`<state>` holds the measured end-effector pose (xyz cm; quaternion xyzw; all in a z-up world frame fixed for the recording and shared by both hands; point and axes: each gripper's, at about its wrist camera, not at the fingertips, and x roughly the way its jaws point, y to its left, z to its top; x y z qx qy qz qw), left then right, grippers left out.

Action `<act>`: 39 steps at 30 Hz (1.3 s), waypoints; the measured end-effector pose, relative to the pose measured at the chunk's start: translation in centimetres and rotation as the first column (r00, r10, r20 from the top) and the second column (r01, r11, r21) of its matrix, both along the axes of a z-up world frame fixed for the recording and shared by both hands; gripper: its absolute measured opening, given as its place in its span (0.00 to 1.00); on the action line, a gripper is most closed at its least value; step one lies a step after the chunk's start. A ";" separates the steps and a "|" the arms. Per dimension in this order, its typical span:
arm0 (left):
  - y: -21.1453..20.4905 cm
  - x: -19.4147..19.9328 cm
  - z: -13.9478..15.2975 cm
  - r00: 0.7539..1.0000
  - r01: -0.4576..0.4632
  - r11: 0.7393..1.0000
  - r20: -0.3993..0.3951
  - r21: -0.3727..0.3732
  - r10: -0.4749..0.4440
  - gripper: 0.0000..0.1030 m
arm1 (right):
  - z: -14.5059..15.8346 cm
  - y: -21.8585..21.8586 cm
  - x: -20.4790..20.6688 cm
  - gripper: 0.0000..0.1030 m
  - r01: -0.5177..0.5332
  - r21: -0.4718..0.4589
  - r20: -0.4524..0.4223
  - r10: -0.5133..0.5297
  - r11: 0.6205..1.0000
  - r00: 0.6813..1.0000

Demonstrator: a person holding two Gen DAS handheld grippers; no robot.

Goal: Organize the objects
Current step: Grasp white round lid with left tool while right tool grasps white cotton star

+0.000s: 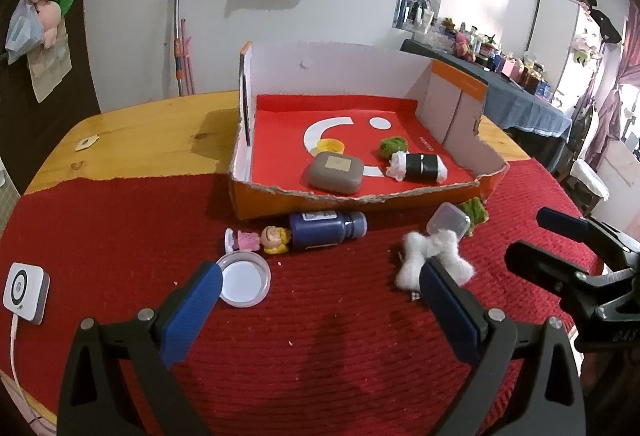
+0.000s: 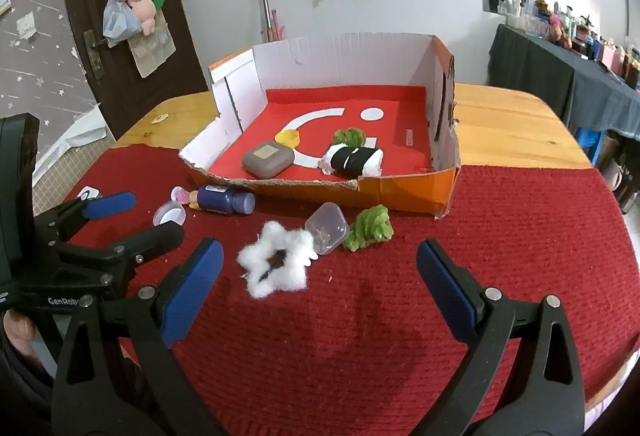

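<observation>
Fingers of left gripper and right gripper are held spread, empty — cotton tuft, just ahead of the right's left finger, is judged featherlight, compressible — best pinched mid-clump.

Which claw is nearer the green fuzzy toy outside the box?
Right. The right claw has the green fuzzy toy just ahead; the left claw sits further left, by the white lid.
</observation>
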<state>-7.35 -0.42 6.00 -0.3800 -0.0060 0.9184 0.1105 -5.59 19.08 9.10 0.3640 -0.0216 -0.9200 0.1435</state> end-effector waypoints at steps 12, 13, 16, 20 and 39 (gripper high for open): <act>-1.7 -0.8 -2.0 0.998 -0.036 0.999 0.048 0.013 0.036 0.84 | -2.0 -1.1 -0.3 0.85 -0.033 0.011 0.049 0.032 0.999 0.998; -1.8 -0.9 -2.2 0.998 -0.040 0.999 0.050 0.012 0.040 0.84 | -2.1 -1.3 -0.4 0.83 -0.037 0.011 0.053 0.037 0.999 0.998; -2.3 -1.1 -2.6 0.997 -0.050 0.999 0.059 0.009 0.050 0.79 | -2.6 -2.0 -0.3 0.81 -0.052 0.012 0.063 0.052 0.999 0.997; -3.1 -1.4 -3.2 0.996 -0.062 0.998 0.071 0.006 0.061 0.78 | -3.1 -2.9 -0.6 0.81 -0.071 0.014 0.075 0.070 0.997 0.995; -4.3 -3.2 -4.0 0.995 -0.060 0.998 0.079 0.025 0.058 0.46 | -5.4 -6.0 -2.3 0.56 -0.080 0.173 0.078 0.067 0.982 0.995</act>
